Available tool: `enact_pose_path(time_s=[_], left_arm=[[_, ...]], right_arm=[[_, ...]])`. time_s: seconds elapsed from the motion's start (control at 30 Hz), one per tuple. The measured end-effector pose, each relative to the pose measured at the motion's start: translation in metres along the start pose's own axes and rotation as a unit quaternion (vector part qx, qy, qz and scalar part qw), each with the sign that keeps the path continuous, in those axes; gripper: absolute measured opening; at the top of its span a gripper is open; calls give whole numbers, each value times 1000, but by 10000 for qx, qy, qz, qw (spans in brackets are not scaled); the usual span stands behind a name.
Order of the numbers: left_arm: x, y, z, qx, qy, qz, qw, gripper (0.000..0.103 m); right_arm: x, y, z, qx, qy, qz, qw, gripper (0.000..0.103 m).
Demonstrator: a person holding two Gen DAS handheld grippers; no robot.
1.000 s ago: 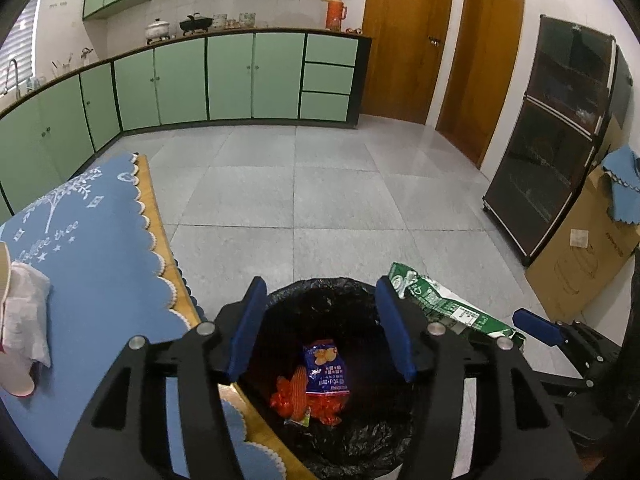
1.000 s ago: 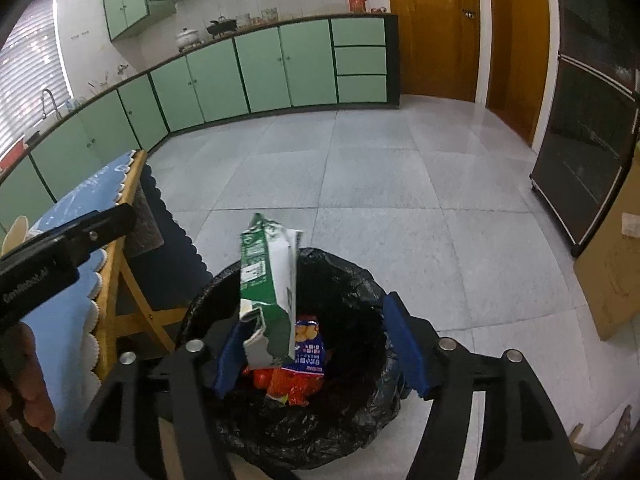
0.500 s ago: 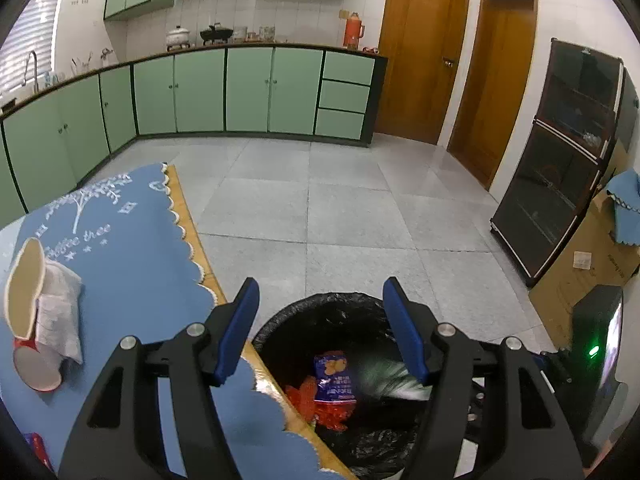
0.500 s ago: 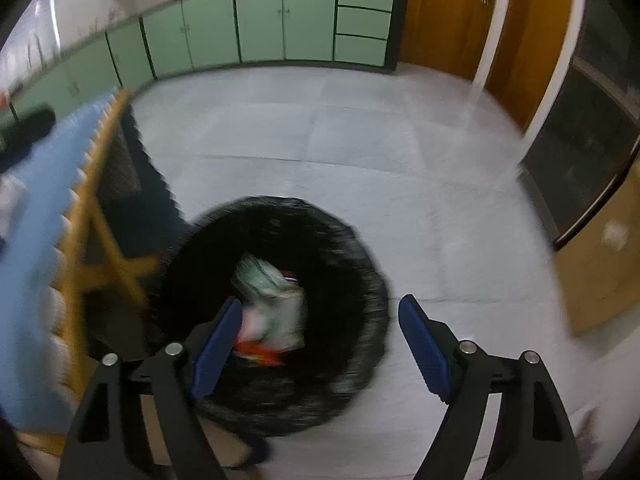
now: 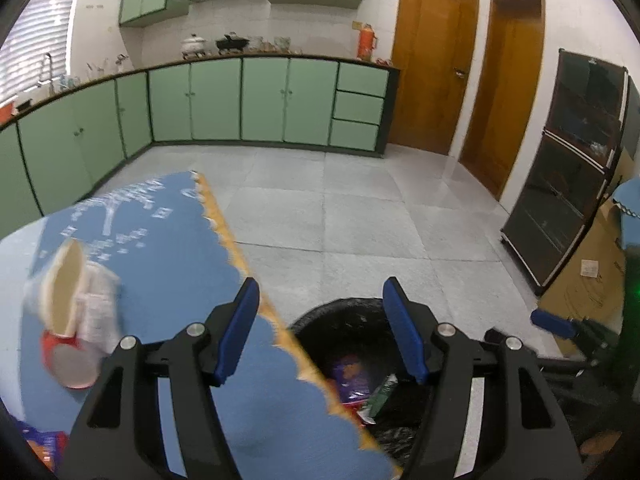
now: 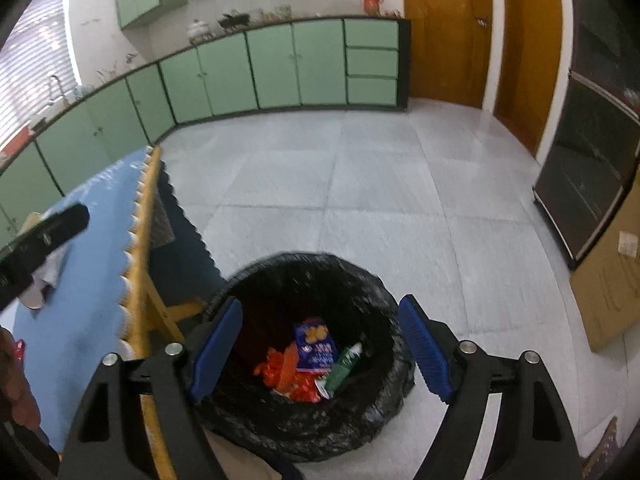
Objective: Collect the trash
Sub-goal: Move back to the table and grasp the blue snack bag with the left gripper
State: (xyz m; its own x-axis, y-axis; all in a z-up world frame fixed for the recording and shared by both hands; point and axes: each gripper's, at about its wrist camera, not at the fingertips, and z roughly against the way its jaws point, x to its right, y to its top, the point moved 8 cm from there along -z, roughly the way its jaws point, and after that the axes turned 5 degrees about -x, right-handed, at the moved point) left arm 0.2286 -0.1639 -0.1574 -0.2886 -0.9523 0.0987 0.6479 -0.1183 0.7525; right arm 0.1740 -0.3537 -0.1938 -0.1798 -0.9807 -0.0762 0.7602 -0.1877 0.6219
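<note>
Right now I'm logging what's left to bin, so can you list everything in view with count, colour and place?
Trash bin: one, black bag liner, on the floor beside the table.
Green carton: one, green, inside the bin.
Snack packet: one, blue, inside the bin.
Red wrappers: a cluster, red-orange, inside the bin.
Table: one, blue cloth with scalloped edge, left of the bin.
Paper cup with crumpled wrapper: one, red and white, lying on the table.
Base cabinets: a row, pale green, along the far wall.
Doors: two, brown wood, far right.
Cardboard: one, brown, at the right wall.
Left gripper: blue jaws open, empty.
Right gripper: blue jaws open, empty, above the bin.
</note>
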Motion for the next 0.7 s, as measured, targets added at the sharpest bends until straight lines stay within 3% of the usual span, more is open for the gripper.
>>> enact_pose_path(time_s=[0.23, 0.5, 0.57, 0.7], left_arm=[[-78, -17, 60, 231, 888, 155, 9957, 69], [-190, -82, 132, -75, 2068, 793, 9751, 79], [-211, -99, 145, -170, 2187, 1002, 9705, 85], [-230, -126, 153, -314, 2100, 1206, 9697, 88]], right_arm=[[-68, 21, 29, 442, 597, 438, 9963, 79], [-178, 16, 44, 632, 1363, 1231, 9809, 79], [-201, 10, 44, 616, 1490, 1371, 9773, 79], [-240, -6, 47, 553, 1703, 1641, 9701, 79]])
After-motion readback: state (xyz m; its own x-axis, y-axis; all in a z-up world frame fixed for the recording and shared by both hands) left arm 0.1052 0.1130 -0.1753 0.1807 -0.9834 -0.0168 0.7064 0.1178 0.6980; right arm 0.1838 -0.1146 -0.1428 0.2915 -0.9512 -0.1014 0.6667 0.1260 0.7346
